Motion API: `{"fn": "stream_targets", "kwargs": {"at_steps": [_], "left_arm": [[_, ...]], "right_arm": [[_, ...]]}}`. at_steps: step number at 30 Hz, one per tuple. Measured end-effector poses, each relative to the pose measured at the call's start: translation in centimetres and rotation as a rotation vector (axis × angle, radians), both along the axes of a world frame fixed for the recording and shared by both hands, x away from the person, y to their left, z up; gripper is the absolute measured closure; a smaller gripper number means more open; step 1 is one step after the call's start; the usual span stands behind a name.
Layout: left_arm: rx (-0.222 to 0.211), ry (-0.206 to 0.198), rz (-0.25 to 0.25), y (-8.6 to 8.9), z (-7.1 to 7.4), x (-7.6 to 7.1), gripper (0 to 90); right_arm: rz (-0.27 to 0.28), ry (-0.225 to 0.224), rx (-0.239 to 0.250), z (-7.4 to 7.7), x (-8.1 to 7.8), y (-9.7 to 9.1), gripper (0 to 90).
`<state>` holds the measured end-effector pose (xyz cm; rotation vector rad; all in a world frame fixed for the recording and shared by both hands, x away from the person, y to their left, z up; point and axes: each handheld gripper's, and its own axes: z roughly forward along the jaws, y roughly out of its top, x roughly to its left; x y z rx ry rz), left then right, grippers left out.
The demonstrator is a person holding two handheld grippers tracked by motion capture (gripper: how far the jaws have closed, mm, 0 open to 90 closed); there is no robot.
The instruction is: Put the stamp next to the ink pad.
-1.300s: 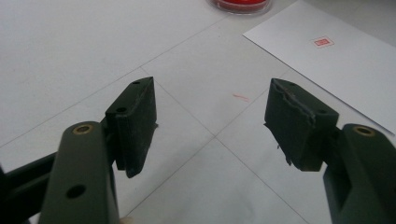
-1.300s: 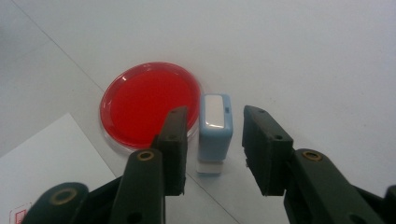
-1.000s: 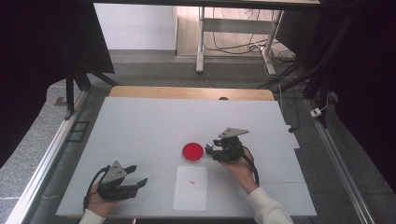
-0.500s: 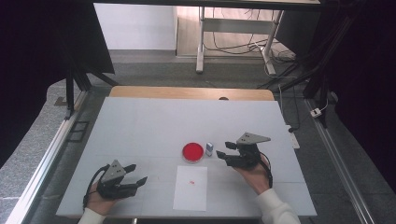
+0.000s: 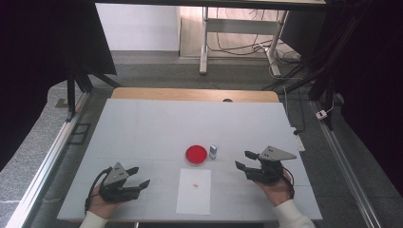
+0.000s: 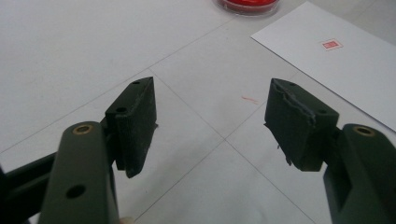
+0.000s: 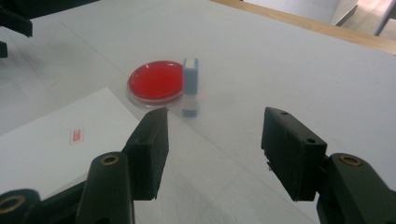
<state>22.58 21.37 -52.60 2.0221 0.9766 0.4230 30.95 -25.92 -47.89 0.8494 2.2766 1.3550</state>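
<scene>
the desk (image 5: 142, 128) carries four things, and all places below are given relative to the red ink pad (image 5: 196, 154).

nearest the person, the left gripper (image 5: 138, 176) rests in a hand low on the desk, well apart from the red ink pad, on its near left. its jaws stand apart with nothing between them; in the left gripper view bare desk surface shows in the gap, and the pad's rim (image 6: 247, 5) lies far ahead at the top edge.

the sheet of paper (image 5: 194, 191) lies just on the near side of the red ink pad, long edge running toward the person. a small red stamp mark (image 5: 195, 185) sits on its upper half; it reads as a red rectangle in the left gripper view (image 6: 330, 44) and in the right gripper view (image 7: 76, 135).

the right gripper (image 5: 245, 160) is held in the other hand, near the red ink pad on its right and slightly nearer the person. its jaws stand apart and have just been opening; nothing is between them. in the right gripper view the pads frame bare desk.

the small stamp block (image 5: 213, 151) stands upright on the desk just beside the red ink pad, at its right edge, free of both grippers. whether it touches the rim cannot be told. in the right gripper view it (image 7: 190, 76) shows a pale blue upper body.

the red ink pad is round, open, and near the desk's middle.
</scene>
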Motion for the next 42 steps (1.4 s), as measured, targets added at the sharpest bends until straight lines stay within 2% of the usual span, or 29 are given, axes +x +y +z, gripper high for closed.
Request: {"fn": "stream_targets", "kwargs": {"at_steps": [10, 16, 25, 42], "left_arm": [[0.004, 0.002, 0.005, 0.0, -0.1, 0.0, 34.4], [0.006, 0.004, 0.006, -0.1, -0.2, 0.0, 34.4], [0.007, 0.006, 0.005, -0.1, -0.2, 0.1, 34.4], [0.006, 0.004, 0.011, 0.0, -0.2, 0.1, 34.0]], "right_arm": [[-0.049, -0.036, -0.004, -1.3, -1.7, -4.0, 41.0], [-0.063, -0.045, -0.017, -2.1, -2.4, -5.4, 40.7], [-0.057, -0.052, -0.044, -2.5, -2.7, -5.5, 40.7], [-0.042, -0.062, -0.060, -2.6, -2.7, -5.3, 40.7]]}}
